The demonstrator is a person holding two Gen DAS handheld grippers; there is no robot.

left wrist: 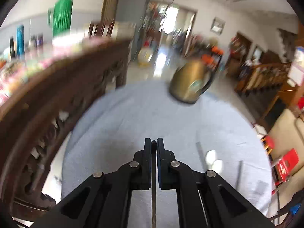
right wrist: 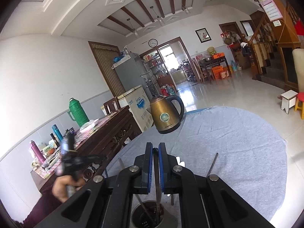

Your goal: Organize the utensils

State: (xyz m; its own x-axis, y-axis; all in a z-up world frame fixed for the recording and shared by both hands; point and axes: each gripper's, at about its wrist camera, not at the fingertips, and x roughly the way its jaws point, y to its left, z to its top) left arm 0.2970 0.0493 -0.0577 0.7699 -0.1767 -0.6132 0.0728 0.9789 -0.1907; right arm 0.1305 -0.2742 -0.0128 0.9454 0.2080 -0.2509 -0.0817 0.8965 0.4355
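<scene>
The round worktop [right wrist: 237,152] is being covered by a pale blue-grey cloth [left wrist: 133,117]. A brass-coloured electric kettle [right wrist: 166,114] is being carried near its far edge, while a perforated steel utensil holder [right wrist: 148,216], loose metal chopsticks [right wrist: 212,164] and white spoons [left wrist: 213,159] are being carried nearer.

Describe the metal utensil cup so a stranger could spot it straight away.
Start at the round table with the pale blue cloth; a gold kettle stands at its far edge. The cup sits at the near edge, right under the right gripper. It is the only open container there, shiny, perforated, with thin utensils standing in it.
</scene>
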